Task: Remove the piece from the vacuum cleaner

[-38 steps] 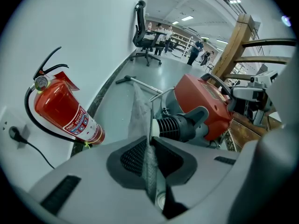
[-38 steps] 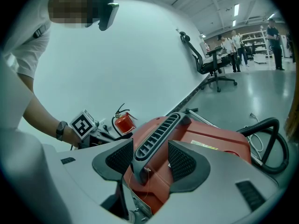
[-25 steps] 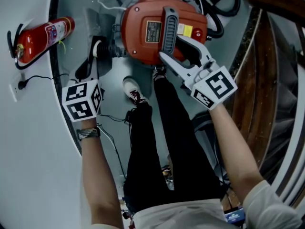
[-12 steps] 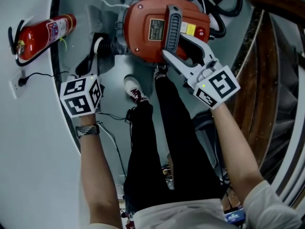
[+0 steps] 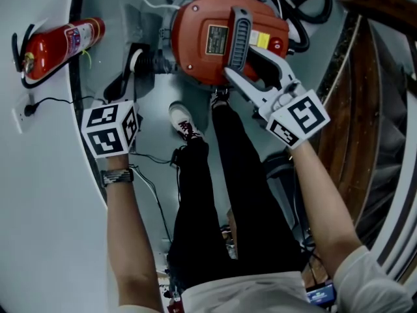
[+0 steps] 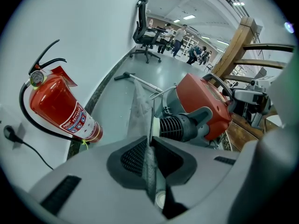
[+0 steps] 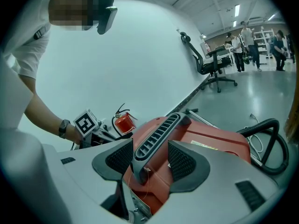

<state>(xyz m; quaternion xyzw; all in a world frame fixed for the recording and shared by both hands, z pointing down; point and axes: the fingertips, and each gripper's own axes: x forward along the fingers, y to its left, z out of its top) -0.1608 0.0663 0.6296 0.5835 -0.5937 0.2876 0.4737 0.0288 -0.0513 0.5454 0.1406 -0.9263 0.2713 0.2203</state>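
Note:
The red vacuum cleaner (image 5: 202, 44) stands on the floor at the top of the head view, with a dark ribbed handle (image 5: 238, 38) across its top. My right gripper (image 5: 251, 67) is open, its pads on either side of that handle (image 7: 156, 134) with a little gap showing. At the vacuum's left side my left gripper (image 5: 127, 83) is shut on a thin grey flat piece (image 6: 149, 171), seen edge-on. This piece runs forward past the black ribbed hose connector (image 6: 180, 127), which is plugged into the vacuum (image 6: 205, 101).
A red fire extinguisher (image 5: 55, 47) leans at the wall on the left, near a socket with a cable (image 5: 29, 116). The person's legs and shoes (image 5: 215, 175) are just below the vacuum. Wooden stair rails (image 5: 365, 109) rise on the right. A black hose (image 7: 268, 139) loops behind the vacuum.
Both grippers keep their places at the vacuum. The whole head view has shifted slightly.

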